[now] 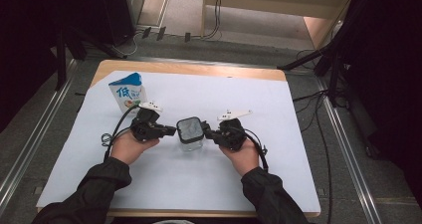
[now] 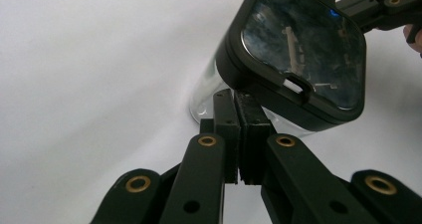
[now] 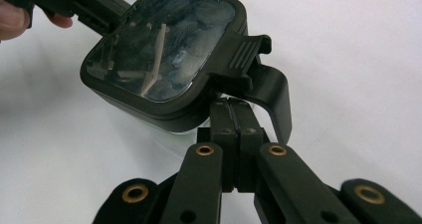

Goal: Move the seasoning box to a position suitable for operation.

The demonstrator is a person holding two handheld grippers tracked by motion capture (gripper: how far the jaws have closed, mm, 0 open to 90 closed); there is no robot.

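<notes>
Two tools meet at a clear jar point(image 1: 190, 134) with a dark square lid, standing mid-bench on the white sheet point(image 1: 164, 179). At far left stands a milk carton point(image 1: 127, 92); then the left tool point(image 1: 172, 130), jaws closed empty against the jar's left side. The right tool point(image 1: 207, 133), likewise closed on nothing, sits at the lid's latch
</notes>
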